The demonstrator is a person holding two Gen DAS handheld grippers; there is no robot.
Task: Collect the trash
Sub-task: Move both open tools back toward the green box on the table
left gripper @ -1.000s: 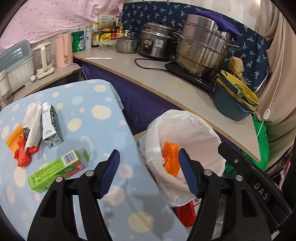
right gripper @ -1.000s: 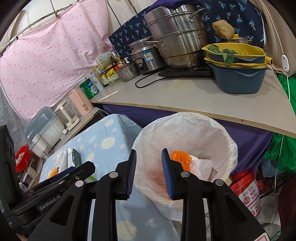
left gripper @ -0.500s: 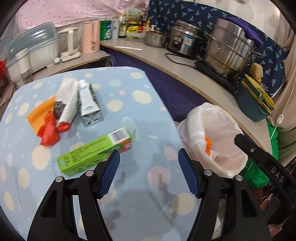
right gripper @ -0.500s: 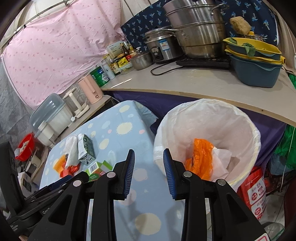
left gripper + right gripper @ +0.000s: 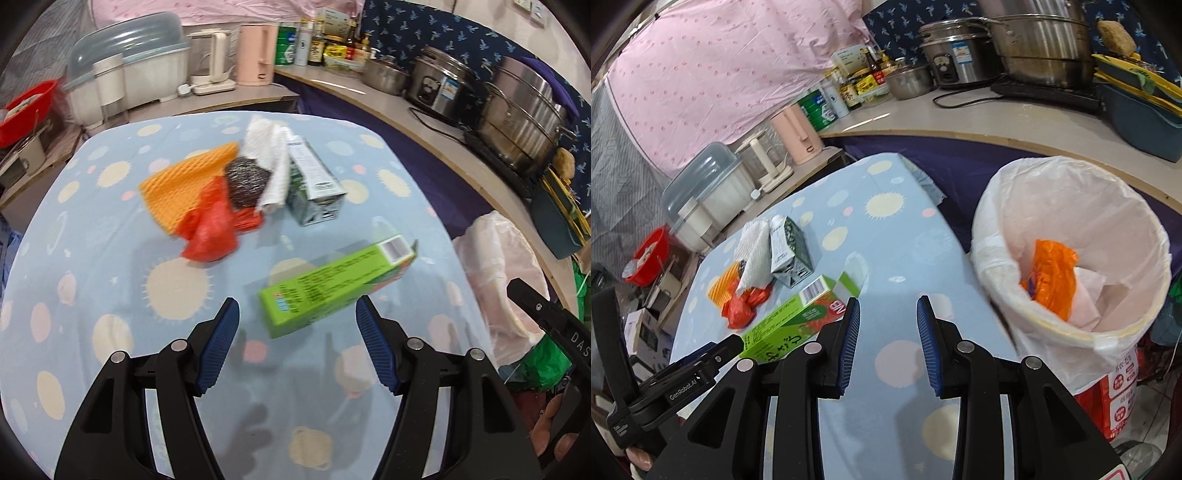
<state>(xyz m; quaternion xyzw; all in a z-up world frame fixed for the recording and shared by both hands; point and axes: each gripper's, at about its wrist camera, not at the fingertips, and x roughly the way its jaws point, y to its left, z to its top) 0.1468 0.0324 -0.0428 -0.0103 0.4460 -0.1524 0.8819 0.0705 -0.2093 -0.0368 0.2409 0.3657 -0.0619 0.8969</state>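
Observation:
A green carton box (image 5: 332, 284) lies on the blue spotted table (image 5: 110, 258), just ahead of my open, empty left gripper (image 5: 297, 343). Beyond it lie a milk carton (image 5: 314, 184), a white paper towel (image 5: 267, 147), a steel scourer (image 5: 245, 179), an orange cloth (image 5: 184, 184) and a red plastic bag (image 5: 210, 229). My right gripper (image 5: 888, 345) is open and empty above the table edge, left of the white-lined trash bin (image 5: 1071, 258), which holds an orange bag (image 5: 1052, 273) and paper. The green box also shows in the right wrist view (image 5: 798, 317).
A curved counter (image 5: 960, 118) behind the bin carries steel pots (image 5: 524, 110), a rice cooker (image 5: 439, 88), a blue basin (image 5: 1145, 125), bottles and a pink kettle (image 5: 256, 53). A dish box (image 5: 129, 81) and red bowl (image 5: 26, 107) stand at the far left.
My left gripper has swung left from over the bin to over the table, now facing the green box. My right gripper has drawn back and left from the bin mouth.

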